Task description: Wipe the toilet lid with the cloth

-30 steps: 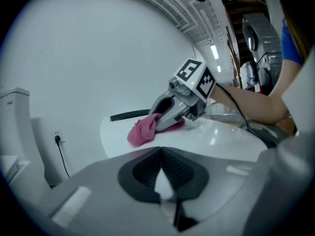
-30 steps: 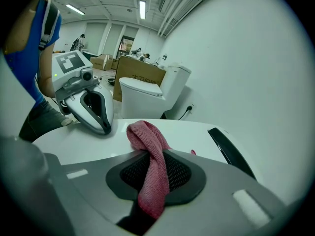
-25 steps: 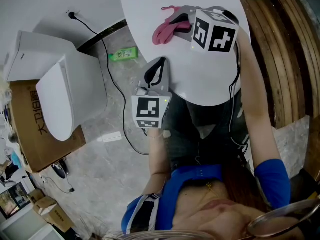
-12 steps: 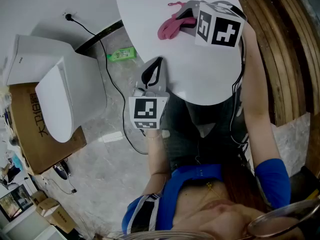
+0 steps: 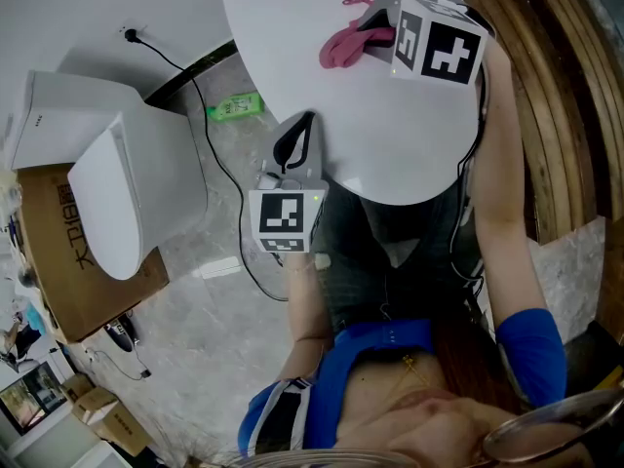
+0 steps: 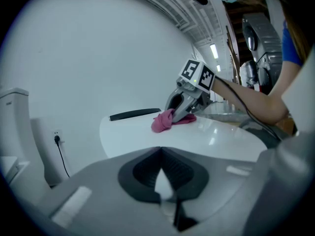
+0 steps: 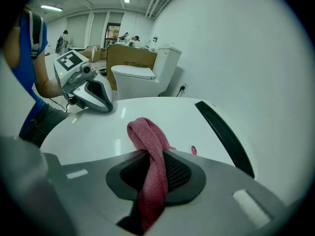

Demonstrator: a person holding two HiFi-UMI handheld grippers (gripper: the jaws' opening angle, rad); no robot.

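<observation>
grey stone floor (image 5: 195, 330) lies under a round white tabletop (image 5: 390, 115), and the person stands at the near edge of this tabletop. the cloth (image 5: 343, 47), pink and crumpled, is on the far part of the tabletop. the right gripper (image 5: 375, 35) has its jaws clamped on it. in the right gripper view the cloth (image 7: 147, 136) comes up between the two jaws in a twisted fold, and its free end lies on the white surface just in front of the right gripper (image 7: 150, 156).

the left gripper (image 5: 307, 125) is at the near left edge of the tabletop, well apart from the cloth. in the left gripper view its jaws are together at the tips, with nothing between them, and this left gripper (image 6: 160, 154) points across the tabletop to the cloth (image 6: 165, 121).

the toilet (image 5: 127, 193) stands on the floor at the left, well apart from the tabletop, beside a cardboard box (image 5: 58, 252). the toilet lid (image 5: 102, 203) is down, and neither gripper is near it. a green bottle (image 5: 236, 106) lies on the floor between the toilet and the tabletop, and a black cable (image 5: 219, 154) runs past it over the floor. a long black object (image 7: 224, 132) lies at the far rim of the tabletop.
</observation>
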